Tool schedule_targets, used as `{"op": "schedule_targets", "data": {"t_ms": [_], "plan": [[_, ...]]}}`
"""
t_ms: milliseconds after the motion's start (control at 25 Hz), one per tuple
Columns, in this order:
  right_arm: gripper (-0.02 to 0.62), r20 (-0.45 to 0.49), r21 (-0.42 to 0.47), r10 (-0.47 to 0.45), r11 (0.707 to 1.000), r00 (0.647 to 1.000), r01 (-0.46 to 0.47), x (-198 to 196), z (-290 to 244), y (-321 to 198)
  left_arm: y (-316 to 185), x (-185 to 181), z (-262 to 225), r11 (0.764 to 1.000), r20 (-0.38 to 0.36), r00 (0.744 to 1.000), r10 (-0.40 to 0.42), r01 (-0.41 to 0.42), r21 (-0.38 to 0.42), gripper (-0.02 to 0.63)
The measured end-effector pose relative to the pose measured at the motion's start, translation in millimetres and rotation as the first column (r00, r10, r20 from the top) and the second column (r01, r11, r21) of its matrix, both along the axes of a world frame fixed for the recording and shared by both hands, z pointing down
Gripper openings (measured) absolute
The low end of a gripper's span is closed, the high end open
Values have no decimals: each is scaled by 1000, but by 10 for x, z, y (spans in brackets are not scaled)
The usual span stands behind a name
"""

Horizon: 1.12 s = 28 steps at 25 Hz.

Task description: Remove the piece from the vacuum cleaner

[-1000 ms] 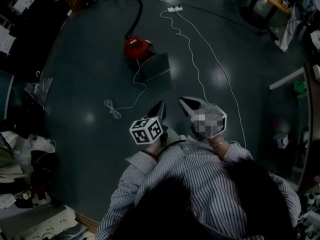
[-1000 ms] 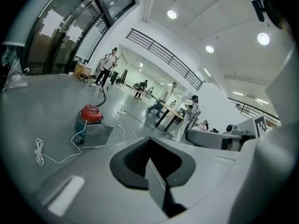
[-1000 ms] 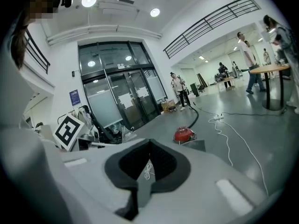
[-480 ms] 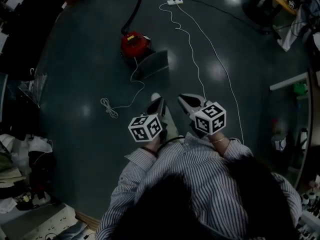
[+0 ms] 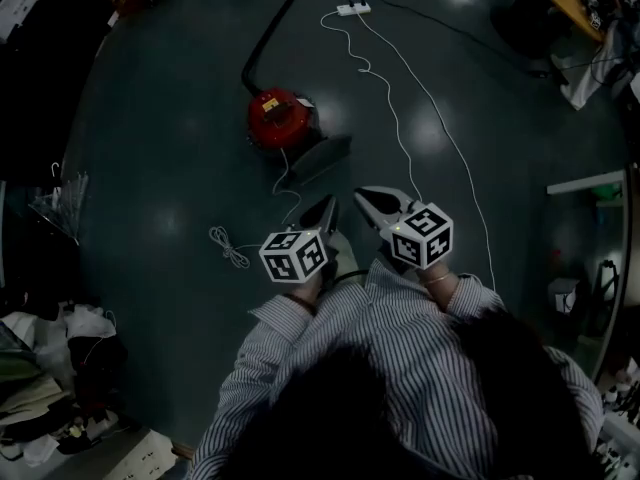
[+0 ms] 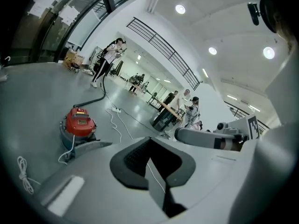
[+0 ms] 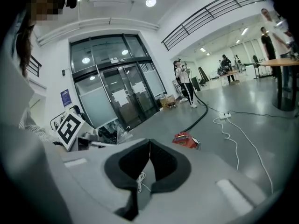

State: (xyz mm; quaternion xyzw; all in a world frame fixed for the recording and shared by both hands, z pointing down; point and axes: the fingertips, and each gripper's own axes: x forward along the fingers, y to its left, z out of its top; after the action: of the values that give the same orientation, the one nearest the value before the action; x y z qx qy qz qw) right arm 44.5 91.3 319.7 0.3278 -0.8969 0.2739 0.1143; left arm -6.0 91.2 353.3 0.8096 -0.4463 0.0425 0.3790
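Observation:
A red vacuum cleaner [image 5: 279,119] stands on the dark floor ahead of me, with a black hose [image 5: 268,28] running off to the far left and a grey flat piece [image 5: 318,157] at its near side. It also shows in the left gripper view as the red vacuum cleaner [image 6: 78,123] and small in the right gripper view [image 7: 186,139]. My left gripper [image 5: 326,208] and right gripper [image 5: 366,197] are held side by side close to my chest, well short of the vacuum. Both are shut with nothing between their jaws.
A white power cord [image 5: 400,118] runs from a power strip [image 5: 352,10] across the floor to my right. A coiled white cable [image 5: 232,246] lies left of my grippers. Clutter [image 5: 50,368] lines the left edge; desks [image 5: 590,18] stand at the right. People [image 6: 108,59] stand far off.
The view has shifted, so the vacuum cleaner now sits lower in the frame and nearer to my grippers. Both grippers have kept their pose and stayed shut.

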Motion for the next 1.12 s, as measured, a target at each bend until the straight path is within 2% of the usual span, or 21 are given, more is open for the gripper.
{"op": "schedule_targets", "data": {"t_ms": [160,280,680,1000,1120], "plan": [[3,56,-63,24,998,998,-21,-315,78,-557,-573,-240,73,999,-3,999,37,-37,-16,6],[3,64,-99,15,995,998,-8,-494,157,-765,-838,-313,184,997,7,998,61,-61,-41,6],[11,34,-223,16,975,999,-8,-478,690,-1287,-1219,-494,752,985,-4,1000,15,-15,-171,6],[14,-22,-209,-55,977,998,49,-378,981,-1634,-1414,-469,1127,973,3,1000,13,-12,-231,6],[14,-56,-206,-89,976,994,76,-359,1180,-1731,-1510,-465,1295,974,24,999,21,-15,-228,6]]}}
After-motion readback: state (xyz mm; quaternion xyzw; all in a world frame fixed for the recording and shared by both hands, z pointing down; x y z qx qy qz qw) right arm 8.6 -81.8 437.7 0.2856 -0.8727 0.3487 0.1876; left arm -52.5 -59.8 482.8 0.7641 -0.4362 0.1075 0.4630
